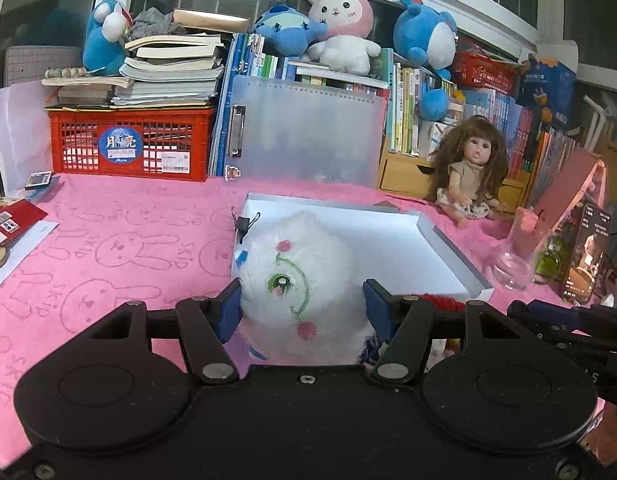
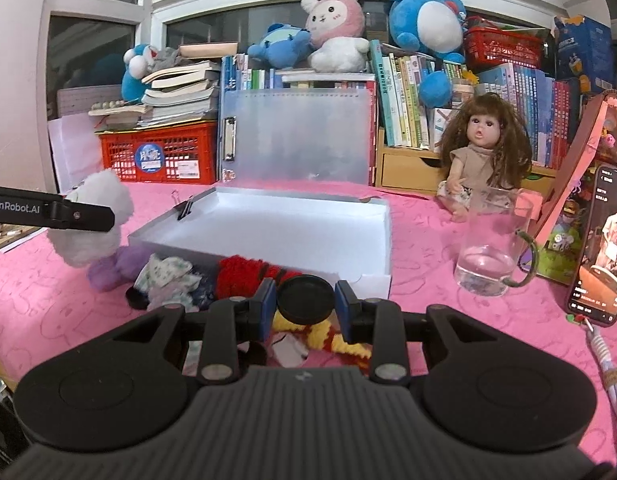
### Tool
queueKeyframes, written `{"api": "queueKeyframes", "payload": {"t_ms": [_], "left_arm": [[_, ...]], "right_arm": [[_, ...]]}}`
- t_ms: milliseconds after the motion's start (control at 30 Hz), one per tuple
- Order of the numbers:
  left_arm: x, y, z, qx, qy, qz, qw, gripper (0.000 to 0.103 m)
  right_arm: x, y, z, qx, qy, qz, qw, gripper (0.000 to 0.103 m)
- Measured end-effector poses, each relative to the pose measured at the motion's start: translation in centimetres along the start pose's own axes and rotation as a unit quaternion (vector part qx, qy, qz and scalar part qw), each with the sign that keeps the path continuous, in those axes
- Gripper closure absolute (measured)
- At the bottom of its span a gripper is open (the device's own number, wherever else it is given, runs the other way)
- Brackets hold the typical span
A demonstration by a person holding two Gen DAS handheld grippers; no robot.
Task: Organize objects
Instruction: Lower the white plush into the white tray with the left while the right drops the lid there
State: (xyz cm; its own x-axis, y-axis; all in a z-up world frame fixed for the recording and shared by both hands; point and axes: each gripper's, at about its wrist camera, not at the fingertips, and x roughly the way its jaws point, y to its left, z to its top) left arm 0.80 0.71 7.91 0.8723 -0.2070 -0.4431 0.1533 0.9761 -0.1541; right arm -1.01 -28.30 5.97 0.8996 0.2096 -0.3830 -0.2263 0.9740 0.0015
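My left gripper [image 1: 303, 310] is shut on a white fluffy plush toy [image 1: 300, 280] with a green stitched eye and pink cheeks, held a little above the pink cloth. Behind it lies a shallow white box [image 1: 440, 240], open and bare inside, with a black binder clip [image 1: 244, 224] on its left rim. In the right wrist view my right gripper [image 2: 305, 300] is shut on a black round disc [image 2: 305, 296]. Below it, against the white box [image 2: 382, 216], lie a red yarn piece [image 2: 244, 270], a floral cloth [image 2: 166, 280] and a yellow-and-red striped piece [image 2: 336, 340]. The white plush [image 2: 96, 208] hangs at the left.
A glass mug [image 2: 492, 252] with water and a lit phone [image 2: 600, 244] stand to the right. A brown-haired doll [image 2: 484, 152] sits at the back right. A clear clipboard [image 2: 296, 136], a red crate [image 2: 160, 156], books and plush toys line the back.
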Motion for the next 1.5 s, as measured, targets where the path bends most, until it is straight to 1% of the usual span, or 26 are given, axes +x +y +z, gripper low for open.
{"api": "queueKeyframes", "payload": {"t_ms": [367,600,900,1067,1233,1400,1500], "left_arm": [[2.0,0.2,2.2,-0.003,-0.005,-0.005,1.0000,0.042],[3.6,0.1,2.8,-0.002,0.004,-0.006,1.0000,0.042],[5.9,0.3,4.2,-0.012,0.011,-0.009,0.9998,0.042],[8.0,0.6,5.2,-0.018,0.020,-0.011,0.9996,0.042],[10.4,0.8,6.0,-0.009,0.028,-0.013,0.9995,0.042],[12.7,0.5,6.0,-0.014,0.040,-0.022,0.9989,0.042],[14.2,0.4,6.0,-0.013,0.047,-0.020,0.9986,0.042]], "right_arm": [[1.6,-0.4,2.0,0.016,0.013,-0.005,1.000,0.067],[2.7,-1.4,3.3,0.031,0.023,-0.008,0.999,0.067],[5.7,-2.5,6.2,0.043,0.041,-0.005,0.998,0.067],[7.4,-2.8,7.6,0.047,0.046,-0.009,0.998,0.067],[9.6,-3.1,8.6,0.053,0.055,-0.009,0.997,0.067],[11.9,-3.3,8.8,0.058,0.068,-0.012,0.996,0.067],[13.2,-3.5,8.6,0.063,0.076,-0.014,0.995,0.067]]}}
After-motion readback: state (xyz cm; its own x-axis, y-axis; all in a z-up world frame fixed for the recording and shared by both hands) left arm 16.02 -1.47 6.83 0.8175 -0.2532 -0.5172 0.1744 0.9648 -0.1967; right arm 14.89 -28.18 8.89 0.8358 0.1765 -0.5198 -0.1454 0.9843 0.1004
